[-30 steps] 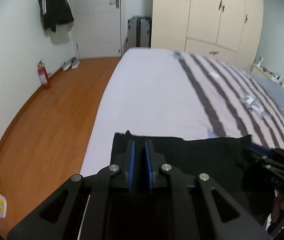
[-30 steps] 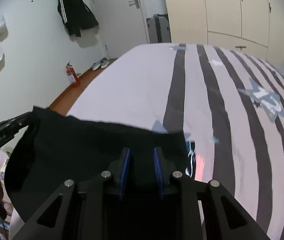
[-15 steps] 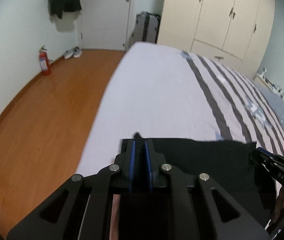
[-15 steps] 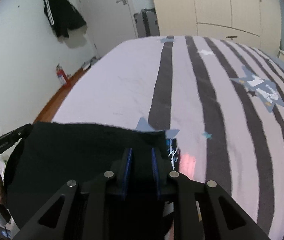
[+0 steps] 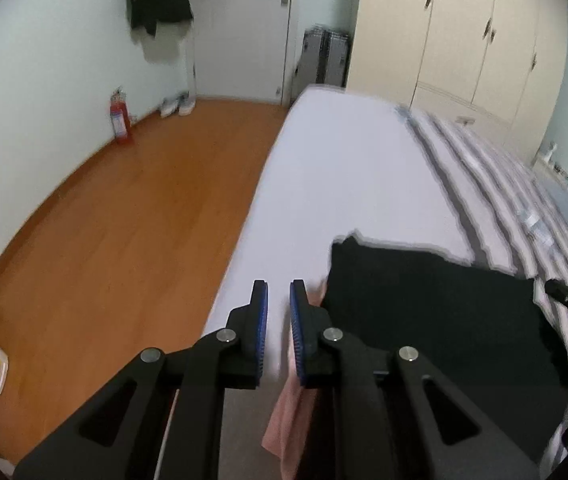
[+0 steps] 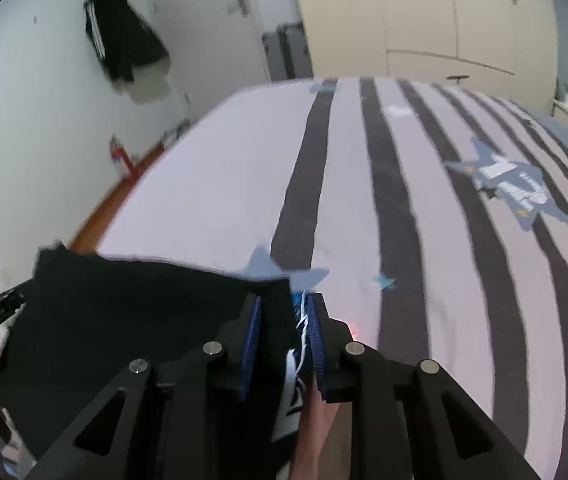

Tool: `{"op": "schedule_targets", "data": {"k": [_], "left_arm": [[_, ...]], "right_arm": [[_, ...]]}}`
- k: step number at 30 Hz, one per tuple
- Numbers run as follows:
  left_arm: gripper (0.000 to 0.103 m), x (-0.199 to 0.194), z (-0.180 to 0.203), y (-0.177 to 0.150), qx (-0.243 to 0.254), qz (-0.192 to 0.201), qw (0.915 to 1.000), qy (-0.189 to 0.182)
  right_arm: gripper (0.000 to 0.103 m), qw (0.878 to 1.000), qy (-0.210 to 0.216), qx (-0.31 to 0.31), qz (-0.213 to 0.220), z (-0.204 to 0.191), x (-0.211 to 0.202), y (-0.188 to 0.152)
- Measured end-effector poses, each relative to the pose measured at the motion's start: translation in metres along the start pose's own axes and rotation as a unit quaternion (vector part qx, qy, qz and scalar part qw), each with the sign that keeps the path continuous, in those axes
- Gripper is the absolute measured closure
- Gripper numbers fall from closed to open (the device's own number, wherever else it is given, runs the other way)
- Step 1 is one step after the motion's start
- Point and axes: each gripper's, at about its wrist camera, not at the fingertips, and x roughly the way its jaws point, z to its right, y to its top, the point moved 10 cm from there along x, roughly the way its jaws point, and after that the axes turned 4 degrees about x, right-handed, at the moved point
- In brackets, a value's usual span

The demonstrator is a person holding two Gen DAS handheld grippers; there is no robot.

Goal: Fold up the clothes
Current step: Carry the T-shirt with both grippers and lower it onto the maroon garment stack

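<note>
My left tool (image 5: 278,312) hangs over the left edge of the bed (image 5: 348,168), its blue pads a narrow slit apart with nothing between them; the bare sheet shows through the gap, so it is released and empty. The black garment (image 5: 436,320) lies just to its right, its left edge loose beside the right-hand finger, with a bit of pink cloth (image 5: 292,412) hanging under that finger. My right tool (image 6: 284,312) is at the garment's other side, and its jaws are opening a little at this moment. The black garment (image 6: 132,320) runs in between the pads (image 6: 253,332) together with a piece of white and blue printed fabric (image 6: 298,340); I cannot tell whether the pads press on the cloth. The garment spreads across the near part of the bed (image 6: 404,208), close to its left edge, partly over the striped cover.
</note>
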Motion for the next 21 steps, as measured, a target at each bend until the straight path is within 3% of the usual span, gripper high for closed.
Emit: {"op": "schedule_targets", "data": {"k": [3,4,8,12,16,21], "left_arm": [[0.093,-0.037,0.026,0.01,0.028,0.042,0.9984,-0.027],[0.093,-0.045,0.036,0.008,0.031,0.047,0.9977,-0.038],[0.093,-0.071,0.071,-0.003,0.04,0.063,0.9943,-0.076],[0.093,-0.059,0.088,-0.027,0.055,0.046,0.9944,-0.078],[0.092,-0.021,0.085,-0.07,0.053,-0.009,0.997,-0.056],[0.092,-0.014,0.085,-0.077,0.055,-0.013,0.9973,-0.048]], "right_arm": [[0.082,0.999,0.023,-0.005,0.029,-0.005,-0.03,0.004],[0.078,0.999,0.03,-0.011,0.037,-0.008,-0.04,0.003],[0.078,0.996,0.053,-0.043,0.051,-0.031,-0.073,-0.017],[0.078,0.994,0.06,-0.074,0.046,-0.052,-0.081,-0.045],[0.077,0.993,0.059,-0.096,0.033,-0.069,-0.065,-0.072],[0.077,0.992,0.033,-0.121,0.033,-0.068,-0.047,-0.096]]}}
